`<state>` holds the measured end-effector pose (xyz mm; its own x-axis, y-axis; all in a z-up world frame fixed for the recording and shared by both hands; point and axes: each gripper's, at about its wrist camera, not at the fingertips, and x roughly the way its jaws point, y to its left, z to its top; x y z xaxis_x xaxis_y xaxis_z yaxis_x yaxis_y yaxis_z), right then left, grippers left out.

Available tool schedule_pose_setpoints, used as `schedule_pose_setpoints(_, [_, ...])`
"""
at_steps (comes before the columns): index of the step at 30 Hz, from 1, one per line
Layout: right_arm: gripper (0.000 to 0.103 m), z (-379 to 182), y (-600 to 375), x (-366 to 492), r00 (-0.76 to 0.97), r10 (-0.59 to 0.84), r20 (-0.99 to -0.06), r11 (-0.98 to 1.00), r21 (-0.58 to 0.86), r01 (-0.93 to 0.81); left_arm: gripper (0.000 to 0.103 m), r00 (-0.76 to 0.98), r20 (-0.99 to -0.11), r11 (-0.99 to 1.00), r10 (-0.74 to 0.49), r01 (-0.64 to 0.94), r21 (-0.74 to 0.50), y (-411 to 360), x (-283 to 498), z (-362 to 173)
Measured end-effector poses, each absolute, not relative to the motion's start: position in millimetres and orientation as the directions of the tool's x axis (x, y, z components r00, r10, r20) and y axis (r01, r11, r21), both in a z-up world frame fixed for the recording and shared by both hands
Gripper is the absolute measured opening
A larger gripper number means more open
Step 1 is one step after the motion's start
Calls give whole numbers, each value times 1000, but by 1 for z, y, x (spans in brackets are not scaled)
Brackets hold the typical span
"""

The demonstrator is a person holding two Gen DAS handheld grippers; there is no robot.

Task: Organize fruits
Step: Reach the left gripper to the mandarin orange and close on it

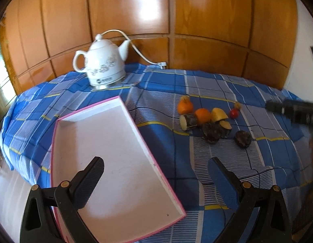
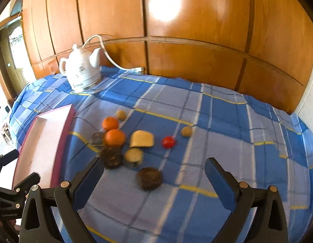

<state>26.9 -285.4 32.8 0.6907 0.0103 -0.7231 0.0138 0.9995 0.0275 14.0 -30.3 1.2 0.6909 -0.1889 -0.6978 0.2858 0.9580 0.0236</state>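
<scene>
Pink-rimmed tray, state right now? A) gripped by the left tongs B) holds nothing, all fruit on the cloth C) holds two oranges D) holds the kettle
B: the pink-rimmed tray shows only its bare white floor, while the oranges and the other pieces lie beside it on the blue plaid cloth; the left tongs hang open over its near edge, touching nothing.

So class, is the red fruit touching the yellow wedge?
Apart. The right wrist view shows cloth between the red fruit and yellow wedge.
</scene>
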Motion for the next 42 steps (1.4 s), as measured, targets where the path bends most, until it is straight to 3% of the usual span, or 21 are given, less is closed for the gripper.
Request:
schedule_pose_setpoints(5, [102,31,-334,50,662,-35,-749,999,-12,40,103,675,-703,936,-224,349,37,-43,24,2])
schedule_pose_setpoints(12, [97,2,-386,68,584,-6,-812,984,100,150,103,626,-731,920,-272,391,-8,-49,45,-1])
schedule_pose_setpoints(19, [97,8,-384,66,601,34,-799,980,143,135,102,573,-780,918,-253,396,-8,-56,71,-3])
schedule_pose_setpoints(22, [97,10,-381,66,609,30,-793,983,134,127,92,559,-789,920,-255,392,-20,-59,81,-6])
schedule_pose_setpoints(24, [97,11,-381,67,612,33,-790,983,136,123,75,522,-810,915,-268,402,-43,-64,91,-10])
schedule_pose_setpoints(29, [96,11,-379,68,614,31,-789,986,126,112,50,440,-840,908,-319,397,-138,-76,111,-19])
schedule_pose_setpoints(34, [96,10,-377,68,607,33,-794,987,121,105,49,409,-842,907,-353,370,-201,-90,129,-19])
schedule_pose_setpoints(42, [95,11,-377,68,608,34,-793,986,127,111,46,423,-846,920,-325,347,-180,-102,171,-12])
